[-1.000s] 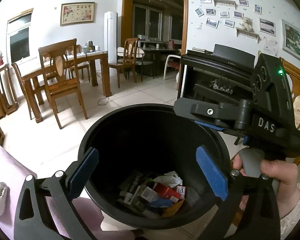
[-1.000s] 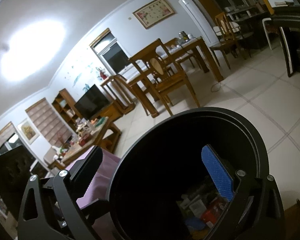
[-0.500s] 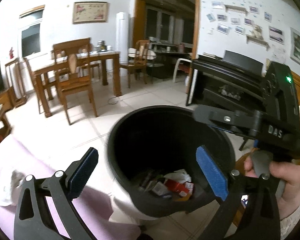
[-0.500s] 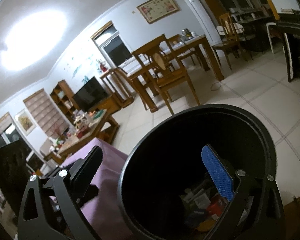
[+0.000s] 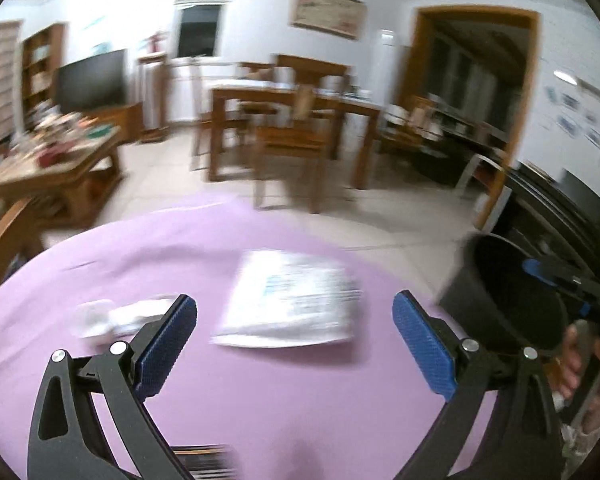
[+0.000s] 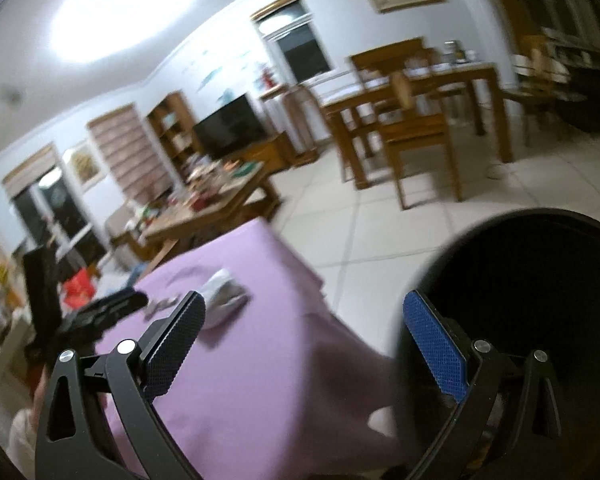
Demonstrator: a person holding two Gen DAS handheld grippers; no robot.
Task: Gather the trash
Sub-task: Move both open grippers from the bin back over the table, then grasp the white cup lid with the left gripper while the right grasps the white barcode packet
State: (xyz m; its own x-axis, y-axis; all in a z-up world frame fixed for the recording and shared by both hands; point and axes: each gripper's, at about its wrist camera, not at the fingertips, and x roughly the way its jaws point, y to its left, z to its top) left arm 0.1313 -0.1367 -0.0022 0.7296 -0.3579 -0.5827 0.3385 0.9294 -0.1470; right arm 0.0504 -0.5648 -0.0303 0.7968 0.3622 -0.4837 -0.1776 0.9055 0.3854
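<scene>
My left gripper (image 5: 296,344) is open and empty above a purple-covered table (image 5: 260,408). A flat white printed package (image 5: 292,304) lies on the cloth just ahead of it, and a small crumpled white piece (image 5: 112,318) lies by the left finger. The black trash bin (image 5: 512,292) stands off the table's right edge. My right gripper (image 6: 304,344) is open and empty over the table's right edge, with the bin (image 6: 540,280) behind its right finger. The white package (image 6: 222,296) and the left gripper (image 6: 100,312) show further left in the right wrist view.
A wooden dining table with chairs (image 5: 296,120) stands on the tiled floor beyond. A cluttered low wooden table (image 5: 48,164) and a television (image 5: 92,80) are at the left. A dark piano (image 5: 560,200) is behind the bin.
Both grippers have swung left, away from the bin's opening and over the purple table. The bin now sits at the right edge of each view. Both frames are motion-blurred.
</scene>
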